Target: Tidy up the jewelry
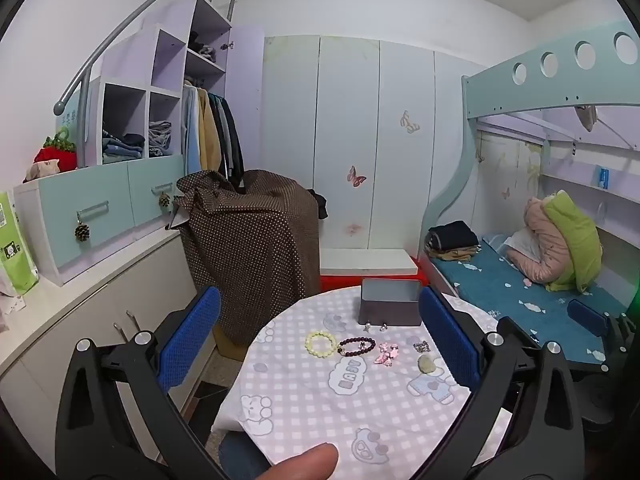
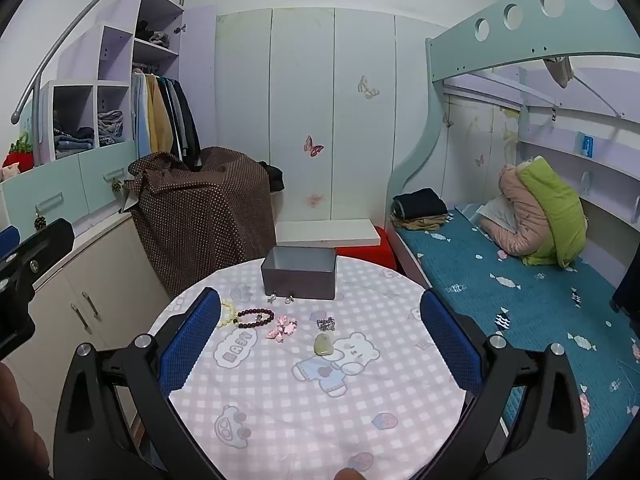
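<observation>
Yellow bracelet [image 2: 227, 312] half hidden behind claw finger [image 2: 190, 338], box [image 2: 298, 276] contents unseen, perhaps empty

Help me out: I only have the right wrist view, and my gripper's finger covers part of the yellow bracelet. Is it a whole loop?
Observer: Yes. The left wrist view shows the yellow bracelet as a closed ring lying flat on the table, just left of the dark bracelet.
Operator: Is the left gripper holding anything? I see only its body.
Observer: No. The left gripper is open, with nothing between its fingers.
</observation>
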Demonstrator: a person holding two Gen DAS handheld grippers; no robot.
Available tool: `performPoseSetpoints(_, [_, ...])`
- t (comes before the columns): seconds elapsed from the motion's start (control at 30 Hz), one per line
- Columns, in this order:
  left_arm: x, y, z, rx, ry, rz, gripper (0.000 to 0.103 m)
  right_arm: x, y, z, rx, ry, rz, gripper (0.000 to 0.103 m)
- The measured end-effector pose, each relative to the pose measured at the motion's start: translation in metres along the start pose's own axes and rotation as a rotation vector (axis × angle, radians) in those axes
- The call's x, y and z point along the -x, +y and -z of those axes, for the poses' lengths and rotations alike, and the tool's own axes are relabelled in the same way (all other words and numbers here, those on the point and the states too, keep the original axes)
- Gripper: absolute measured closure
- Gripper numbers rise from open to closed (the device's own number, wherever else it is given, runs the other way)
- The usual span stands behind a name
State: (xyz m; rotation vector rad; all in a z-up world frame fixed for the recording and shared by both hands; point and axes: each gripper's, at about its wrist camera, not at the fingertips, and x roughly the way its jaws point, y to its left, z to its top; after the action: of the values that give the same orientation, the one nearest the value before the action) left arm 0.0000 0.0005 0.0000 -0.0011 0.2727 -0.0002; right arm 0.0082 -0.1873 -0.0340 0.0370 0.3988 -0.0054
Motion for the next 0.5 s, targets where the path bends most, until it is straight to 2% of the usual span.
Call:
performPoseSetpoints(0.37, [0.005, -0.003, -0.004, 0.015, -0.002, 0.006, 0.005, -0.004, 0.001, 0.0, 0.006, -0.007, 0.015, 0.007])
performPoseSetpoints(0.43, [0.005, -0.003, -0.005, 0.022, -0.002, 0.008, 0.005, 0.009, -0.006, -0.018, 0.003, -0.012, 0.015, 0.007])
performPoseSetpoints(0.5, [0.006, -0.004, -0.006, 0.022, -0.004, 0.007, 0.005, 0.009, -0.003, -0.008, 0.004, -0.024, 0.02, 0.007])
